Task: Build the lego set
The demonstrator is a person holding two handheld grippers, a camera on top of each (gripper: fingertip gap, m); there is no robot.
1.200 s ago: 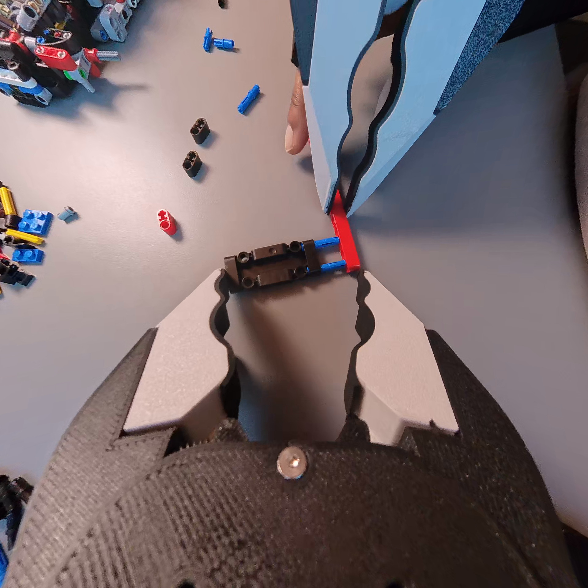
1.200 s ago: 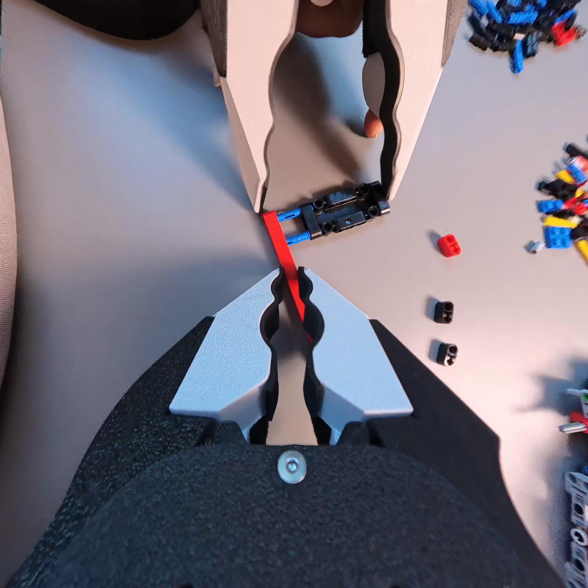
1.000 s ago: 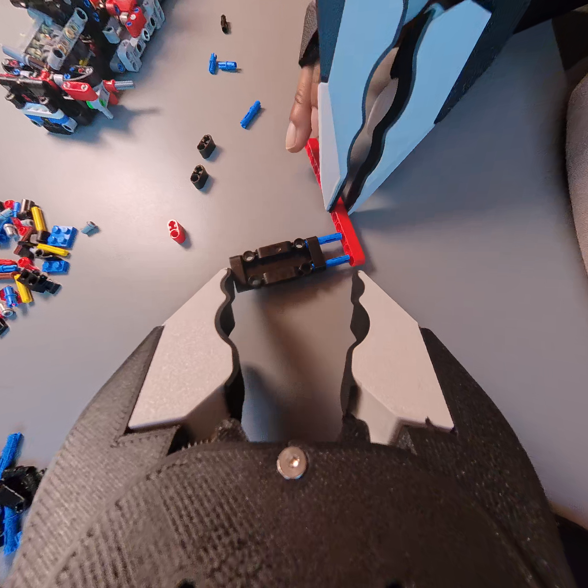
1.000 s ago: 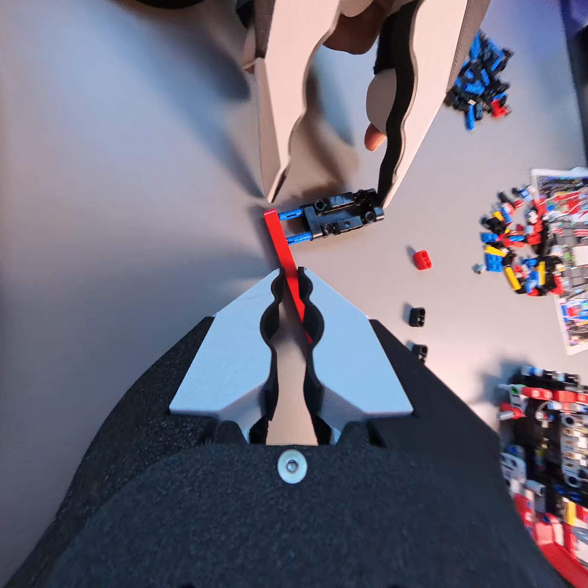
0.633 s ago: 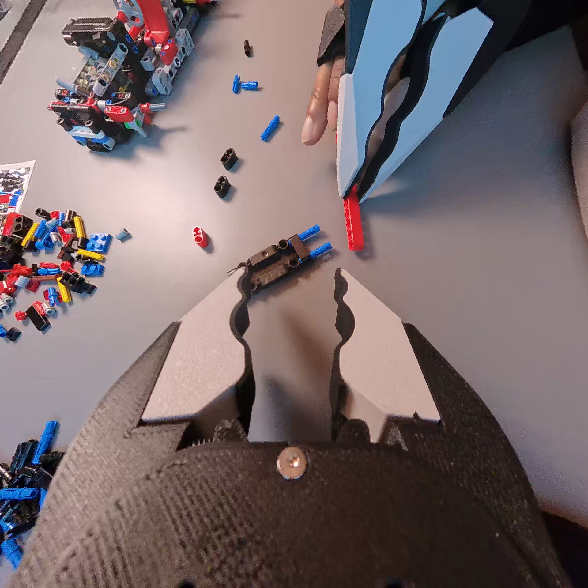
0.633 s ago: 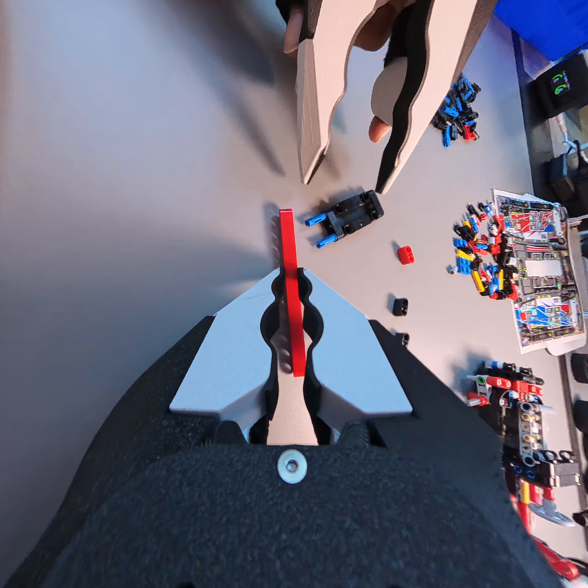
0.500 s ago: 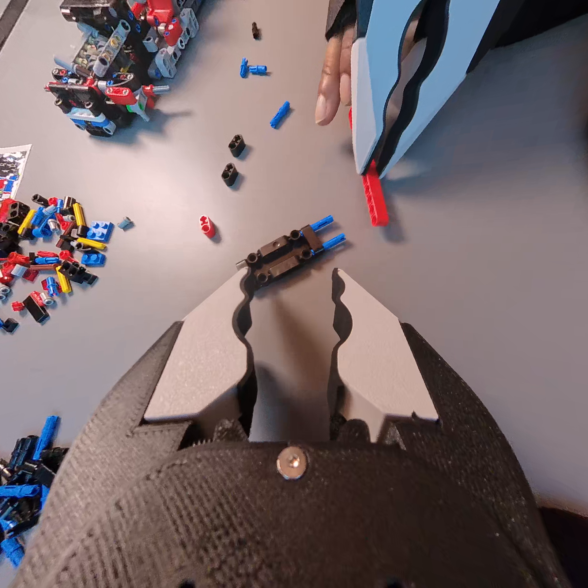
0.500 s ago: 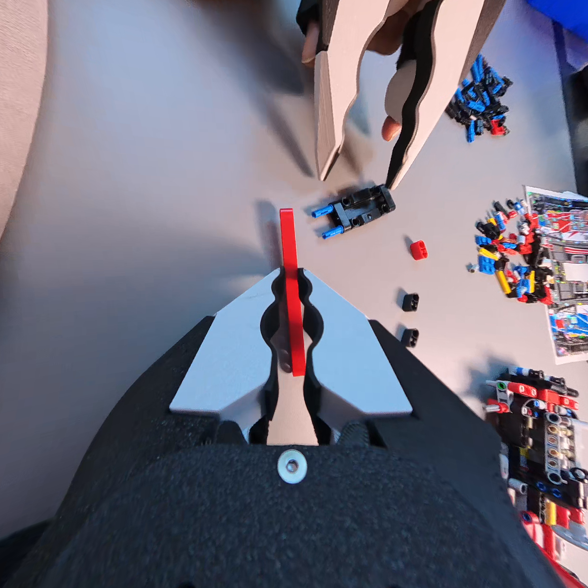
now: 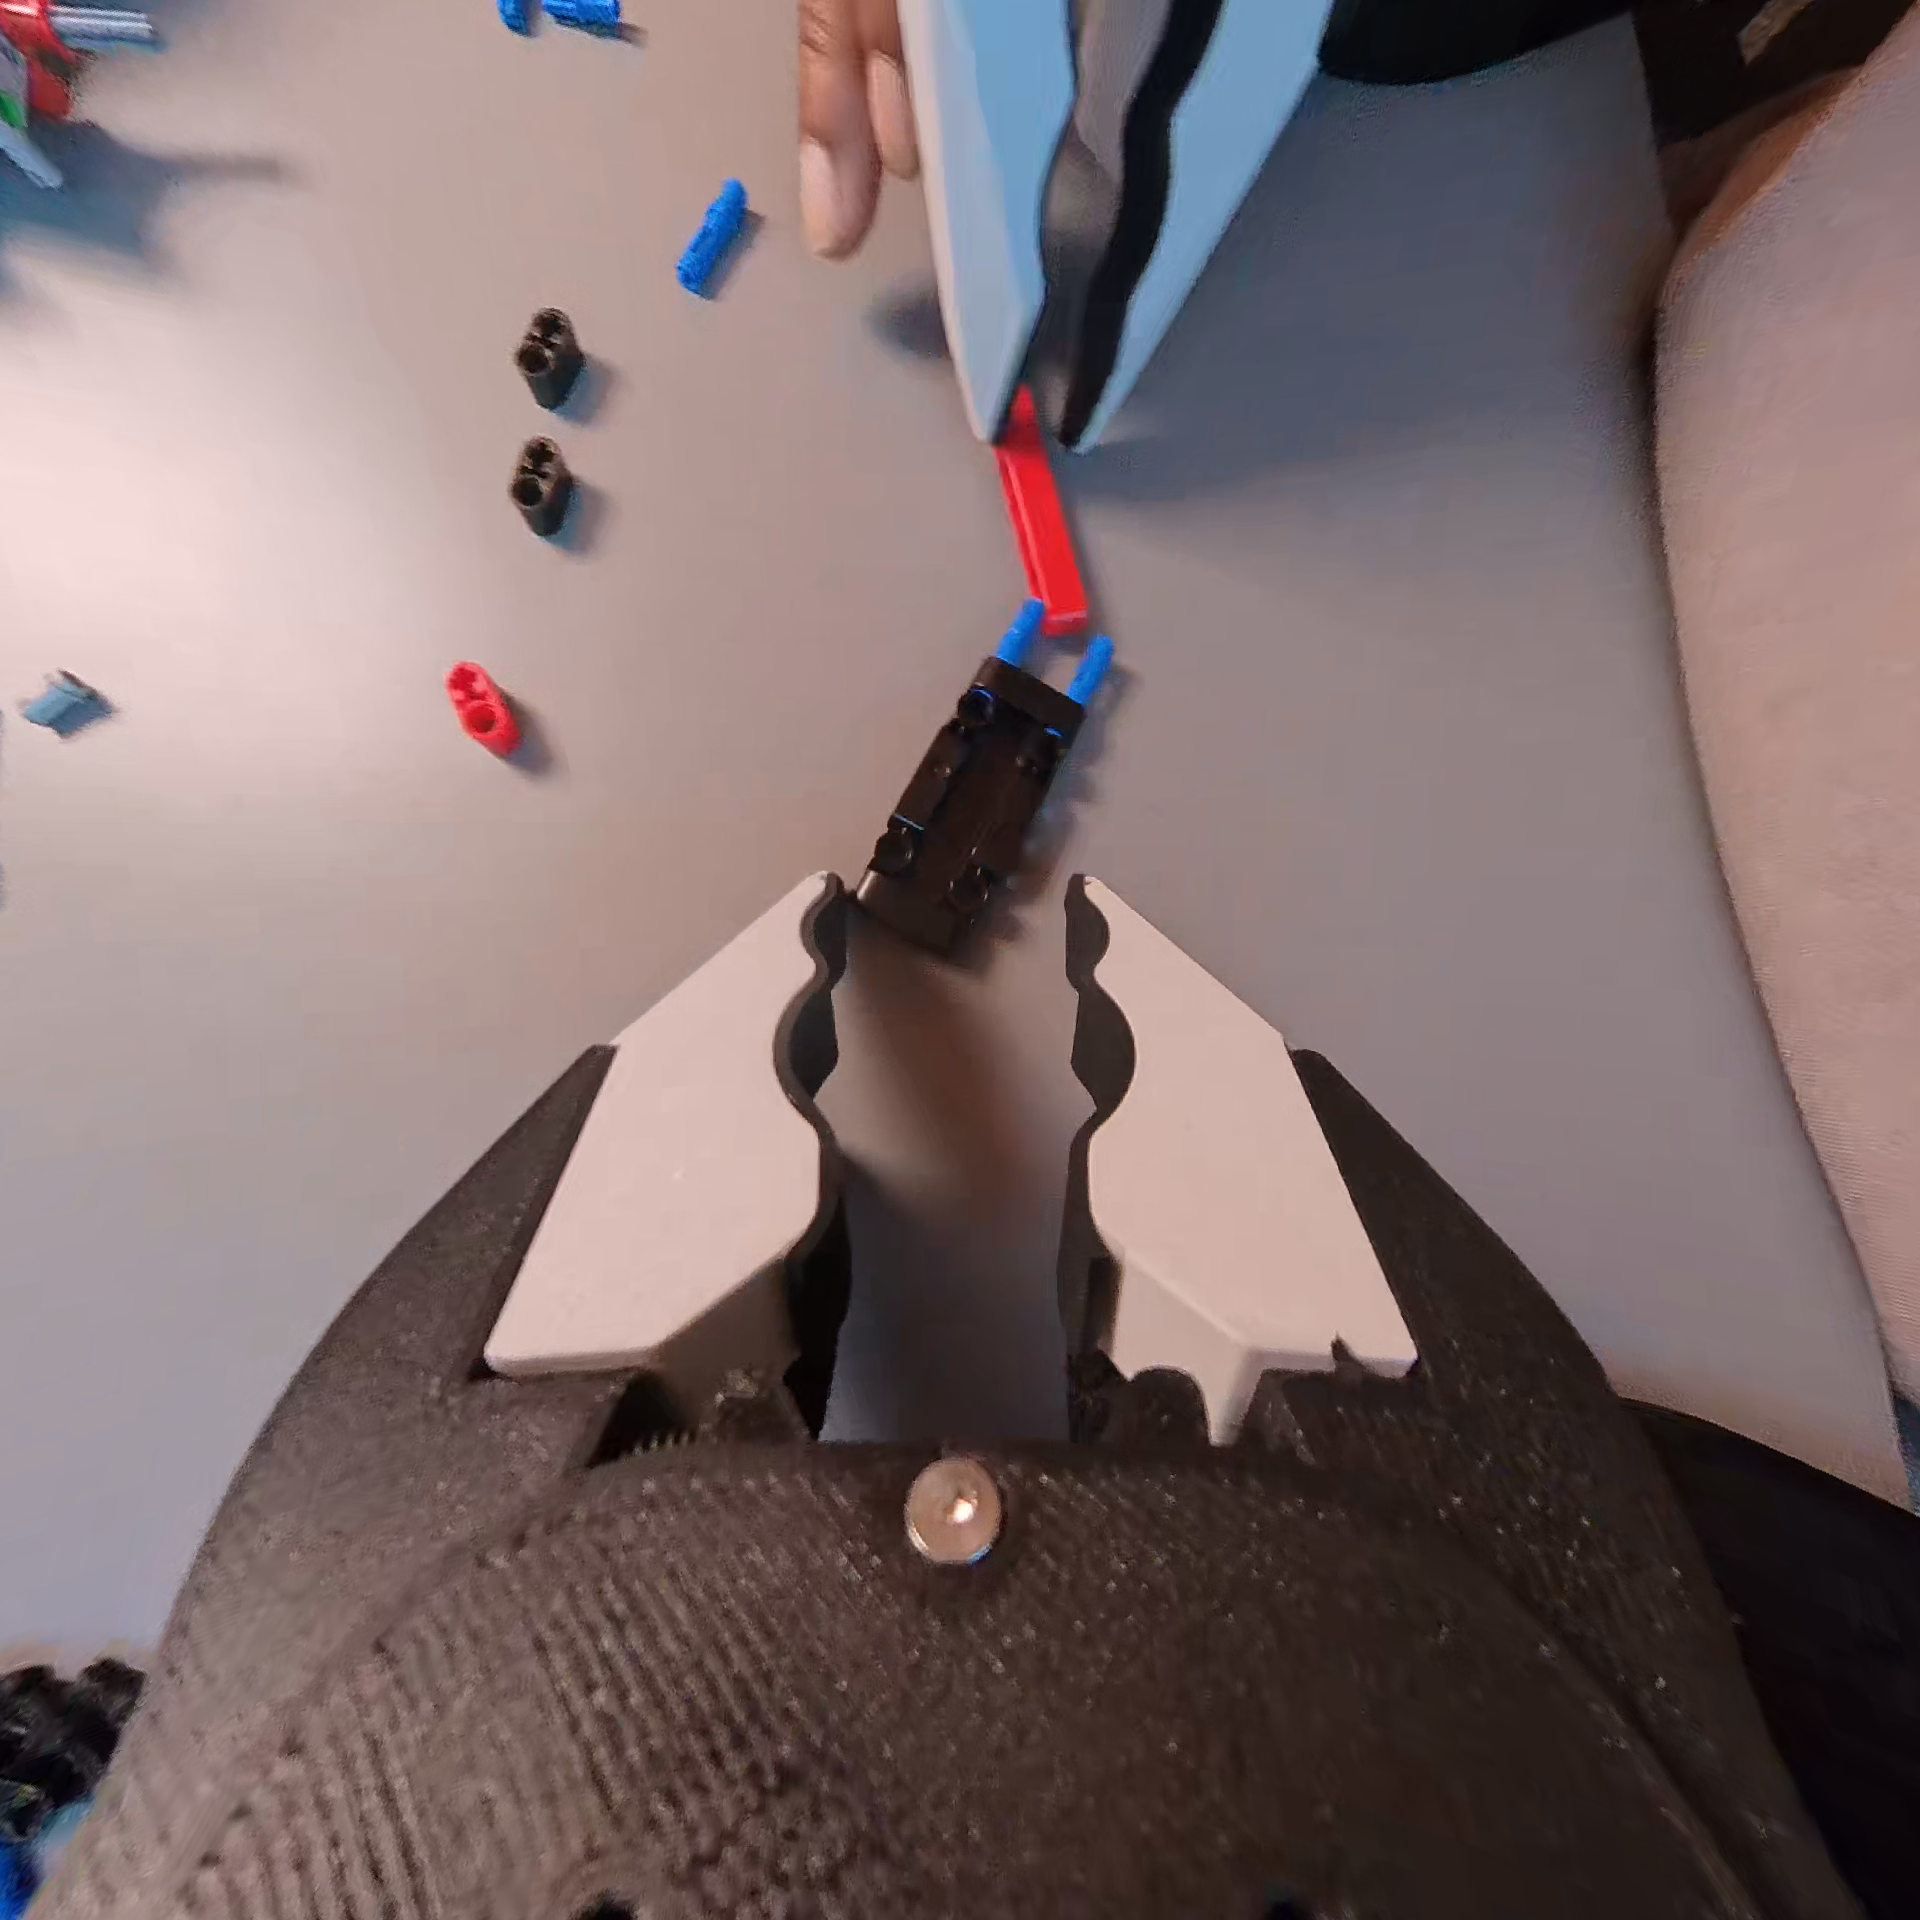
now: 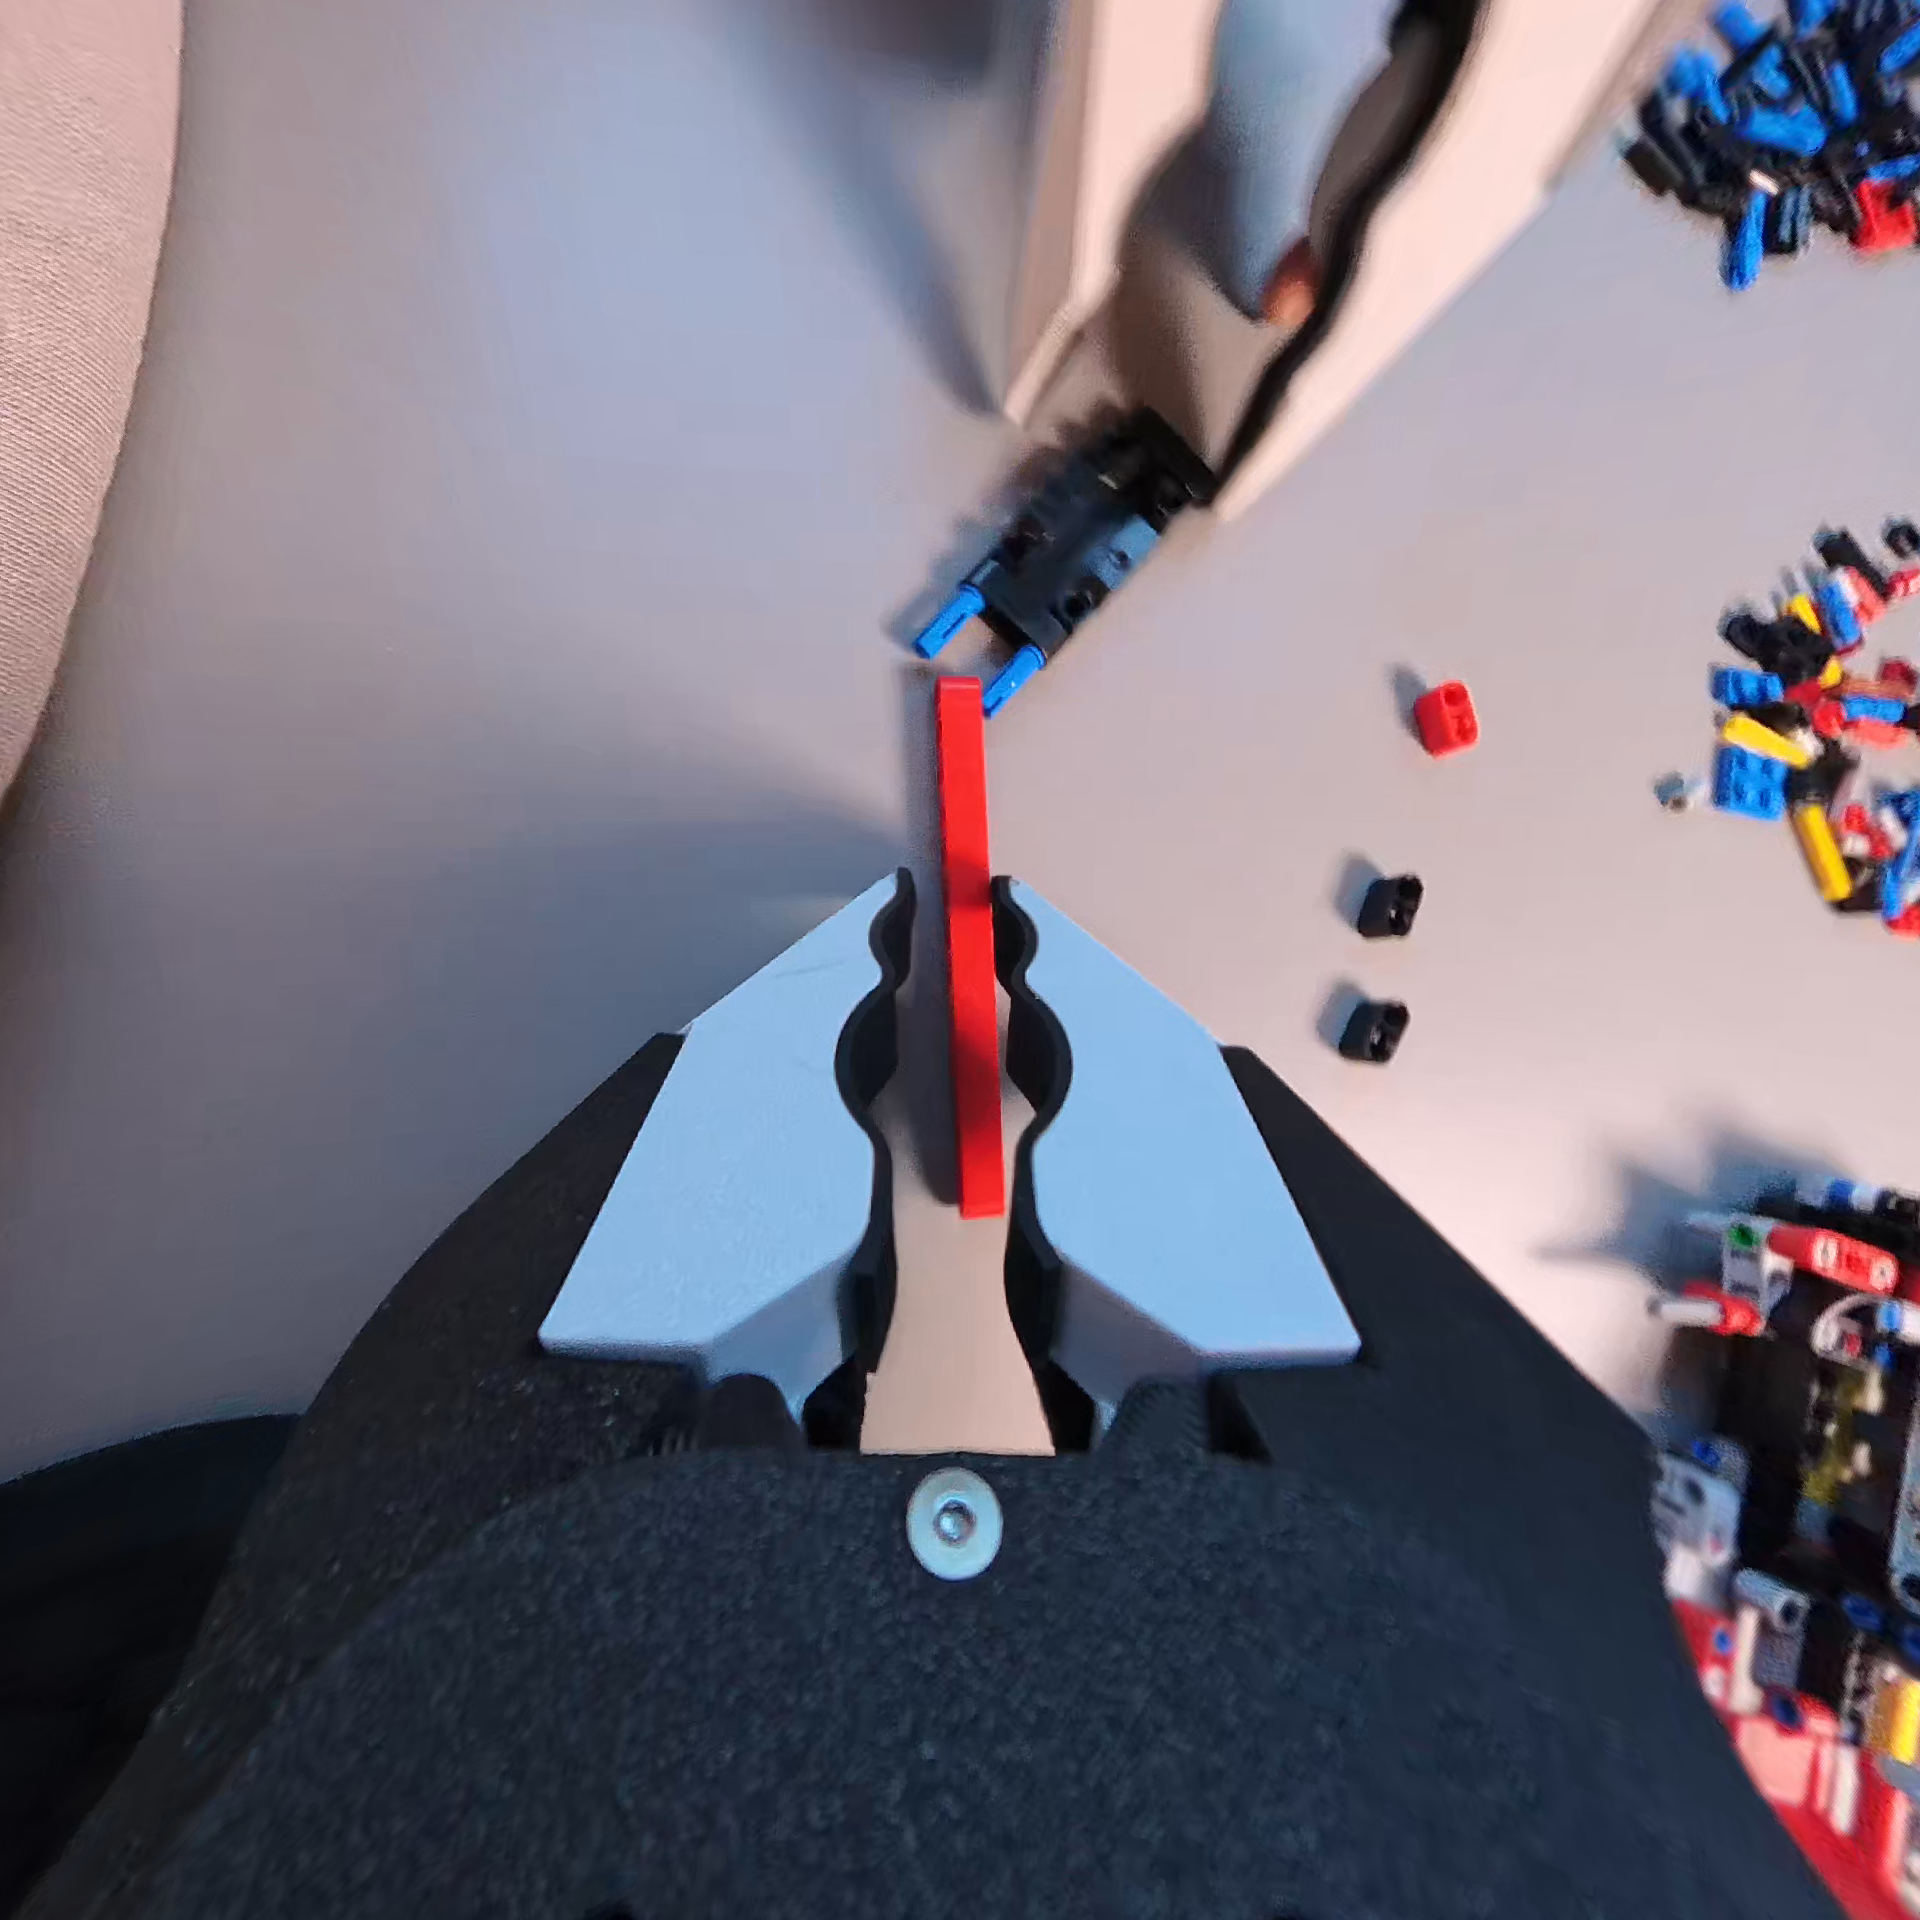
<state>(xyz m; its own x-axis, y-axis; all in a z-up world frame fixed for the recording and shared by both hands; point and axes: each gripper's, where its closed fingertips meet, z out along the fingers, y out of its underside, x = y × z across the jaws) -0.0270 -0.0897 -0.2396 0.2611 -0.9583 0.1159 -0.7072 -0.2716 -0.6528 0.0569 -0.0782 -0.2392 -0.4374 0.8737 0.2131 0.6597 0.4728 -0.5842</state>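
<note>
A long, flat red plastic lego beam (image 10: 966, 935) is pinched between the fingers of the right hand-held gripper (image 10: 951, 883), its long axis run forward toward the two blue pins (image 9: 1055, 655) of a small black lego block (image 9: 961, 821) lying on the grey desk (image 9: 1351, 727). The beam tip is seen just beside the pins, apparently not seated. The left hand-held gripper (image 9: 951, 894) is spread, the block's rear end at its fingertips. The beam's holes are hidden edge-on, and motion blur softens the block.

No readable text, numbers or logos appear in either view. The loose bricks (image 10: 1813, 774) on the grey surface (image 9: 312, 935) carry no visible markings.
</note>
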